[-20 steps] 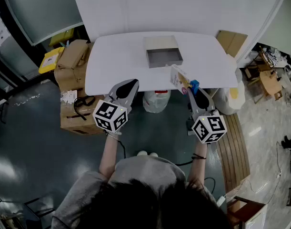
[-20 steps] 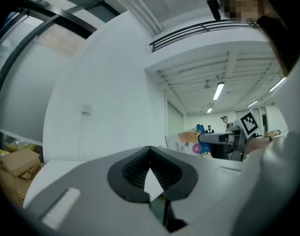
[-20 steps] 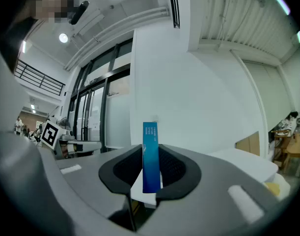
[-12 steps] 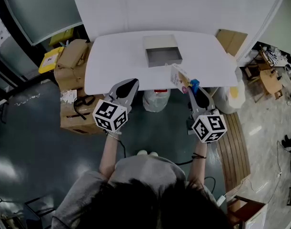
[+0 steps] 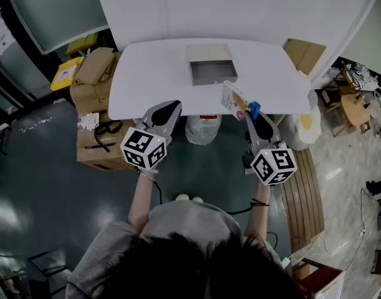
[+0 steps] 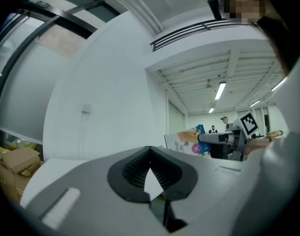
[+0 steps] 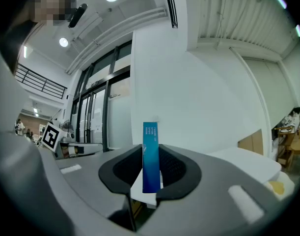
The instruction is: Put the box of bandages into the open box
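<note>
An open grey box [image 5: 212, 67] sits at the back middle of the white table [image 5: 146, 86]. The box of bandages [image 5: 234, 101], white with colourful print, hangs over the table's near edge, right of the open box. My right gripper [image 5: 251, 113] is shut on it; in the right gripper view its blue edge [image 7: 150, 156] stands upright between the pads. The left gripper view shows the bandage box [image 6: 185, 142] off to the right. My left gripper [image 5: 172, 109] is held level before the table's near edge, shut and with nothing in it [image 6: 150, 149].
Cardboard boxes [image 5: 95, 80] and a yellow item [image 5: 64, 73] are stacked left of the table. A water jug [image 5: 201, 129] stands under it. More cardboard [image 5: 304, 53] leans at the right, and a wooden bench [image 5: 307, 192] runs along the floor there.
Only the head view has shifted slightly. Both grippers and the bandage box keep their places.
</note>
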